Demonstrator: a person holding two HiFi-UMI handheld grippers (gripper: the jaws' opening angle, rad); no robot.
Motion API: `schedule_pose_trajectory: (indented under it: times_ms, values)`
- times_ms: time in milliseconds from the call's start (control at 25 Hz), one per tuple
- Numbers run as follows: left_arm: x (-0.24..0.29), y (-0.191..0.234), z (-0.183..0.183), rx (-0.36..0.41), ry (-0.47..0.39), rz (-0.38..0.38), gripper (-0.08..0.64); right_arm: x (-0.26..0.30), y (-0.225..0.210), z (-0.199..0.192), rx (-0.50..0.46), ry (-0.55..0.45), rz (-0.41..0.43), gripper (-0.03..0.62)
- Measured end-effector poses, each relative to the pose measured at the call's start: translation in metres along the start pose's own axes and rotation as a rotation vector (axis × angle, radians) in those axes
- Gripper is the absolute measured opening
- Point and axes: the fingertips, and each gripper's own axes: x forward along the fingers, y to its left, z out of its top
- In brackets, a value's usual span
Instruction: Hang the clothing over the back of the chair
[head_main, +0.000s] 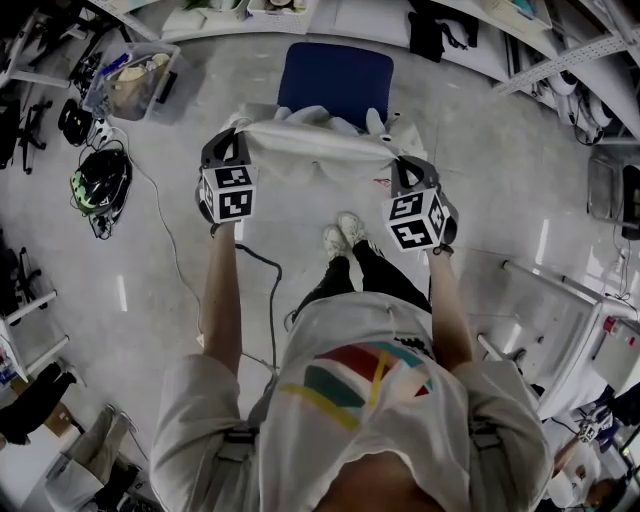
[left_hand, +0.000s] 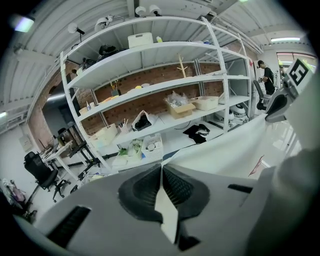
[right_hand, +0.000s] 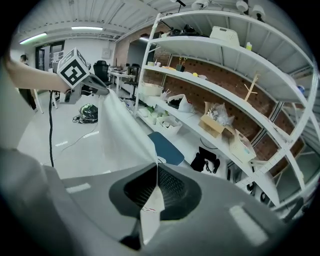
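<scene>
The white garment (head_main: 318, 142) hangs stretched flat between left gripper (head_main: 226, 160) and right gripper (head_main: 410, 178), jaws pinching its edge, above the blue chair (head_main: 335, 78).

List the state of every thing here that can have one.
chair: standing, nothing draped on the part that shows.
clothing: held up, spread between the two tools, not yet on the chair.
left tool: shut on the clothing's edge.
right tool: shut on the clothing's edge.

Black helmet (head_main: 100, 180), plastic bin (head_main: 135, 85), shelving (left_hand: 150, 92)
</scene>
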Motion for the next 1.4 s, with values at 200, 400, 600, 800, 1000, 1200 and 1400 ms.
schedule_pose_trajectory:
  times_ms: [200,400,600,800,1000,1200,1400]
  values:
    - [-0.003,-0.006,-0.019,0.017,0.043,-0.005,0.015,0.006,0.007,-0.011,0.008,0.020,0.023,0.011]
    - [-0.001,-0.013,-0.036,0.036,0.086,-0.010,0.014,0.014,0.011,-0.022,0.005,0.036,0.035,0.011]
    - [0.006,-0.014,-0.044,0.057,0.115,-0.013,0.015,0.019,0.014,-0.024,-0.002,0.040,0.035,0.011]
    - [0.009,-0.015,-0.046,0.043,0.118,-0.009,0.015,0.020,0.016,-0.024,0.015,0.032,0.035,0.011]
    - [0.010,-0.016,-0.045,0.017,0.111,0.001,0.015,0.021,0.015,-0.024,0.046,0.031,0.036,0.019]
    - [0.010,-0.019,-0.046,0.027,0.124,-0.004,0.018,0.017,0.013,-0.023,0.075,0.023,0.025,0.067]
    - [0.004,-0.018,-0.045,0.002,0.114,0.008,0.019,0.002,0.006,-0.012,0.108,-0.031,0.018,0.074]
